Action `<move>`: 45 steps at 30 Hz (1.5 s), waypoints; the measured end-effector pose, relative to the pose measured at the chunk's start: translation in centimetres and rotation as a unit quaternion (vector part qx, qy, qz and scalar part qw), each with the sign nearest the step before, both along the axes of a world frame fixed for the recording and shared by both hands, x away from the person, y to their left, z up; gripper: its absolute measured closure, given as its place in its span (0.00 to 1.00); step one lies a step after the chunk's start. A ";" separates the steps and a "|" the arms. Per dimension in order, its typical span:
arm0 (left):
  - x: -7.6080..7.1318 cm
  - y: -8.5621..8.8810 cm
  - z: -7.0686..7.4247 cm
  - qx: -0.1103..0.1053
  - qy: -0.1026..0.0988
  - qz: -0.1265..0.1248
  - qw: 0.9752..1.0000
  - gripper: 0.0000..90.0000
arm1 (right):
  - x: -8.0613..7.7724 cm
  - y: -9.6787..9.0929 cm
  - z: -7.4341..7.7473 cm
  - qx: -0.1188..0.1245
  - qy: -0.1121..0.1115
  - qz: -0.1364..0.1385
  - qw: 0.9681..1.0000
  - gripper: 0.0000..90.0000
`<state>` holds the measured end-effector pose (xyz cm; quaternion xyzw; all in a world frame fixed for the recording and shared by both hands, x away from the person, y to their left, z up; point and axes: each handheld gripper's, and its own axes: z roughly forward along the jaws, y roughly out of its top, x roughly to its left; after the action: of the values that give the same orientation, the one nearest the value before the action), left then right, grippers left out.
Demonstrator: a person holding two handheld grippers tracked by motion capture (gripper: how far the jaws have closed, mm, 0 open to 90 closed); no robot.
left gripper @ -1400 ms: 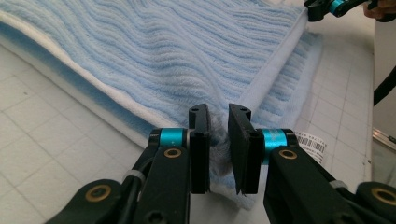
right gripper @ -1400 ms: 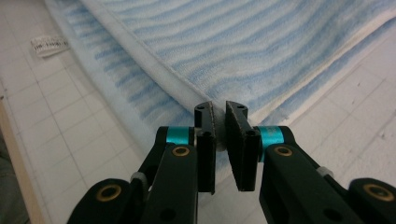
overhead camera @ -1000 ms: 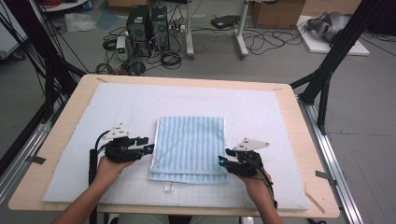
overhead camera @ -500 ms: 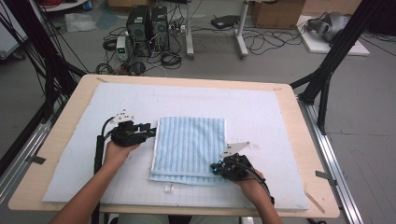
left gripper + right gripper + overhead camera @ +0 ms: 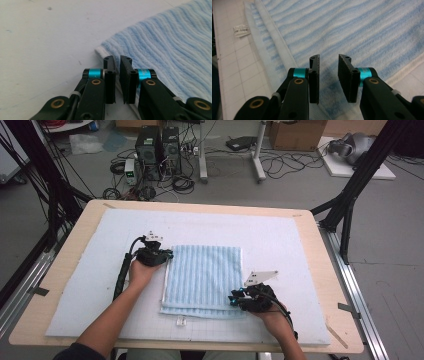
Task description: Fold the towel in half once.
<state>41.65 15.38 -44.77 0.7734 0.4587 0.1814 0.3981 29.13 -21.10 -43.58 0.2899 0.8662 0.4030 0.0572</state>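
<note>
Towel (image 5: pixel 202 277), pale blue and striped, lies folded flat near the middle of the white mat (image 5: pixel 280 240). The left gripper (image 5: pixel 167 255) sits at its far left corner, jaws just closed to a narrow slit along the white hem, the pinch unclear. The right gripper (image 5: pixel 234 298) rests over the near right corner; its jaws have just been opening and are released. Likely step: grasping both corners for another fold. Next, each claw needs a firm pinch.
</note>
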 end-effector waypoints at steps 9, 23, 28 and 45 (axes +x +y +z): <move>0.8 1.4 0.1 -0.061 -0.035 0.007 0.998 0.64 | 3.3 -1.5 1.0 0.036 -0.037 -0.103 0.993 0.70; 2.6 0.5 -0.4 -0.050 0.015 -0.020 0.998 0.77 | 13.3 -0.2 -0.6 0.000 -0.033 -0.251 0.967 0.46; 3.1 0.3 -0.3 -0.043 0.009 -0.035 0.998 0.95 | 13.8 0.6 -1.1 -0.010 -0.019 -0.213 0.977 0.89; 7.1 -0.5 1.8 -0.055 -0.044 -0.024 0.997 0.96 | 17.2 0.2 0.2 -0.001 -0.069 -0.261 0.963 0.94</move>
<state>48.76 14.90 -42.92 0.7525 0.4314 0.1799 0.4640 46.32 -20.90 -43.40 0.4776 0.7546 0.3923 0.2206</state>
